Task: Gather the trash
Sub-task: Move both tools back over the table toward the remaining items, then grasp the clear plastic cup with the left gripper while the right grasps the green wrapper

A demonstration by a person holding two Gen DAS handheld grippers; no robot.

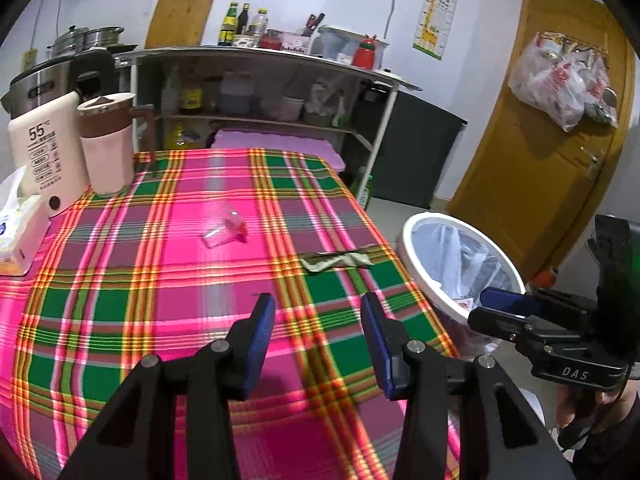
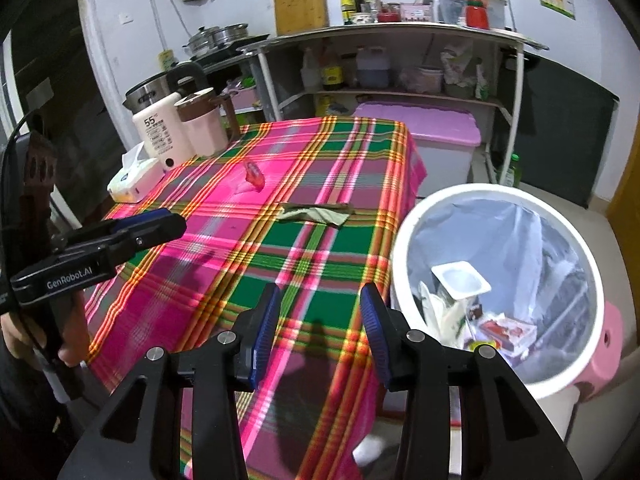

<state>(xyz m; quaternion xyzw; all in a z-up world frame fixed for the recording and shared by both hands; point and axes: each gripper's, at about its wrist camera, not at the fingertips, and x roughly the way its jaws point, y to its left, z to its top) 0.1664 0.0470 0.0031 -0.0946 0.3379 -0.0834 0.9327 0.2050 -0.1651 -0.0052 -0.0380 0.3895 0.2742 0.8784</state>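
A crumpled clear plastic wrapper lies mid-table on the pink and green plaid cloth. A flat green wrapper lies nearer the table's right edge. Beside that edge on the floor stands a white trash bin with a clear liner, holding a yogurt cup and other rubbish. My left gripper hovers open over the near cloth, empty. My right gripper is open and empty over the table's near right edge, next to the bin.
At the table's far left stand a cream kettle, a pink jug and a tissue box. Behind are a metal shelf with bottles, a pink-lidded box and a yellow door with hanging bags.
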